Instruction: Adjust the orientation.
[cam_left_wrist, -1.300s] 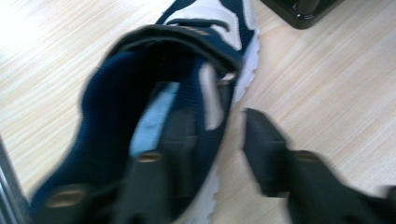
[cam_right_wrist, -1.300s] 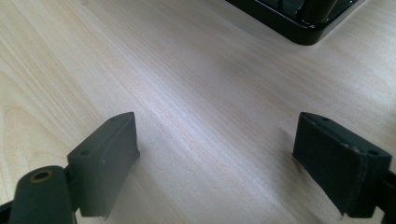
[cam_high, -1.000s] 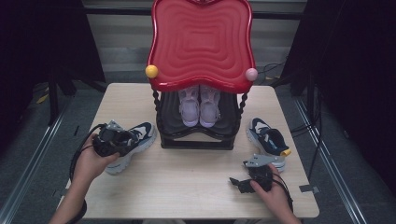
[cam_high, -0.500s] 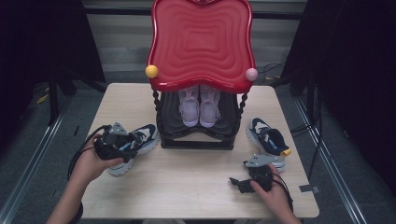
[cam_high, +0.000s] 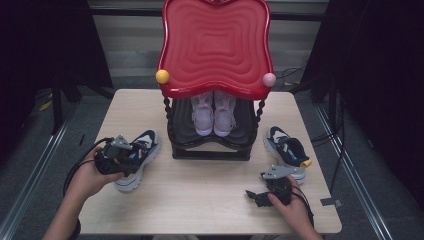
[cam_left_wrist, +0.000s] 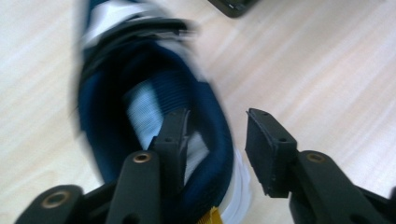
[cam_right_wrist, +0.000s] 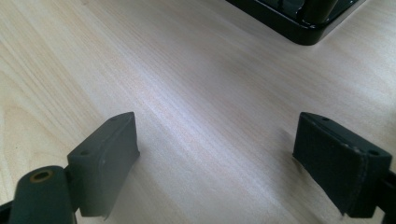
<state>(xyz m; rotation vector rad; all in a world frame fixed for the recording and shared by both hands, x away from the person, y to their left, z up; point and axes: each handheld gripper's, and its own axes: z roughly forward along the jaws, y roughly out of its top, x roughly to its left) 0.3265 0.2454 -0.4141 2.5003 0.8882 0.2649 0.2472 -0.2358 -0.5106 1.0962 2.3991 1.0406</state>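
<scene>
On the pale wooden table (cam_high: 210, 195) stands the black shoe rack with a wavy red top (cam_high: 216, 45), carrying 1 pair of lilac sneakers (cam_high: 214, 114) on its lower shelf, while 2 loose shoes lie either side of it. The navy and white sneaker at the left (cam_high: 137, 157) lies near the table's left edge, just left of the rack's base, and the left tool (cam_high: 116, 156) is on it: in the left gripper view the left tool (cam_left_wrist: 212, 140) stands partly open, with 1 jaw down inside the shoe's opening and the other outside the padded collar, not yet pinched. The risk, as I judge it, is a thin grip on that soft collar: if the jaws close on padding alone, the sneaker (cam_left_wrist: 154, 126) could fold, swing heel-down and slip out on the lift, or clip the rack's post on the way to a shelf. The navy sneaker with a yellow heel tab at the right (cam_high: 286, 150) lies untouched, and the right tool (cam_high: 260, 194) rests low on the near right of the table, its jaws (cam_right_wrist: 215, 158) wide apart over bare wood. Compared with 0.5 s ago, the left hand (cam_high: 95, 172) and its sneaker have shifted slightly nearer and leftward; the right hand (cam_high: 292, 205) has not moved.
</scene>
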